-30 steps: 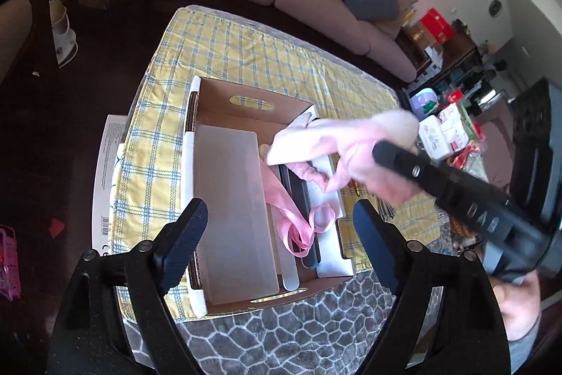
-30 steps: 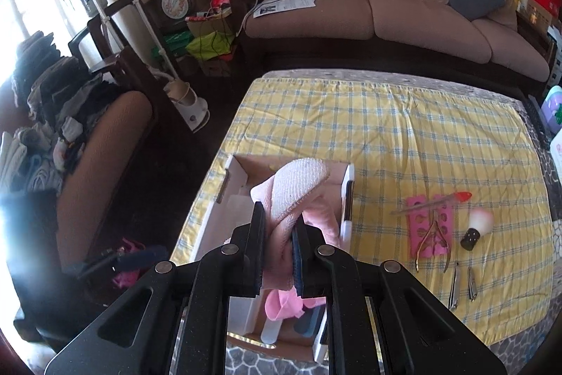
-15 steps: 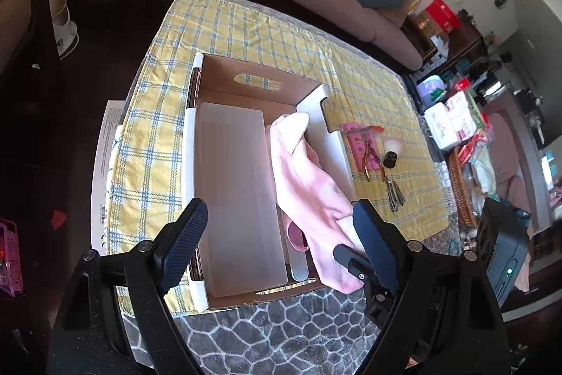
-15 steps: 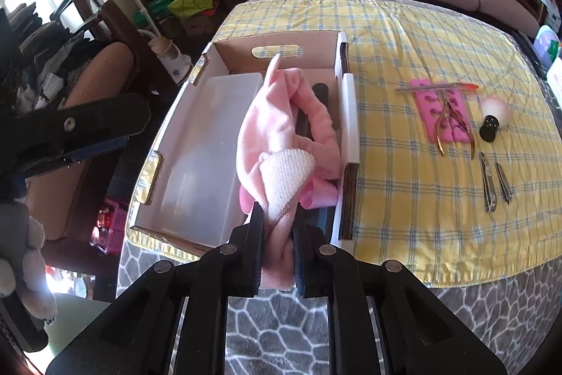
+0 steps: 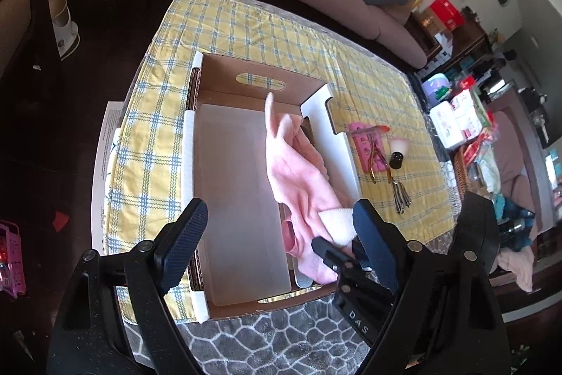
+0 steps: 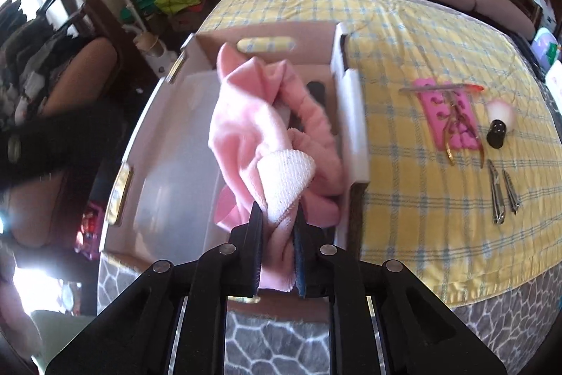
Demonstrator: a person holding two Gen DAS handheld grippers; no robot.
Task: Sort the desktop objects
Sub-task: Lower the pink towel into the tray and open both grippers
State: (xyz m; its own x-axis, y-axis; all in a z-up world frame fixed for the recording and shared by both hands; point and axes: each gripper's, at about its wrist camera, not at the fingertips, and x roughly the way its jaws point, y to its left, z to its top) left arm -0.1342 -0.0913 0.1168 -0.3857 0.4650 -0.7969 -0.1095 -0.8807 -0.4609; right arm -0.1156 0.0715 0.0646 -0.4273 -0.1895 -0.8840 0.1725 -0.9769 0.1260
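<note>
The right gripper [image 6: 277,245] was clamped on a pink cloth [image 6: 253,129] with a white mesh patch [image 6: 286,176], the fabric bunched tightly between its two dark pads [image 6: 255,234] and trailing forward into the cardboard box [image 5: 224,72]. The cloth lay draped along the right-hand side of the box, its far end standing up in a small peak near the handle slot [image 5: 259,81] cut in the far wall, and its near end lifted toward the closed jaws. Under the folds a dark flat object [image 6: 318,92] showed in part – too covered to tell what it was. The left side of the box was filled by a frosted, translucent lid or tray [image 5: 239,192], bare on top. The left gripper [image 5: 281,234] hovered over the near edge of the box with its jaws spread wide and nothing between them; its right pad sat just in front of the other gripper's tip in that view. The box stood on a yellow checked tablecloth [image 5: 267,27], and to its right – well apart from the cloth – lay a pink toe separator [image 6: 446,115] with gold cuticle nippers [image 6: 456,136] across it, a small brush with a black base [image 6: 498,125], and two metal nail clippers [image 6: 504,195] side by side.
</note>
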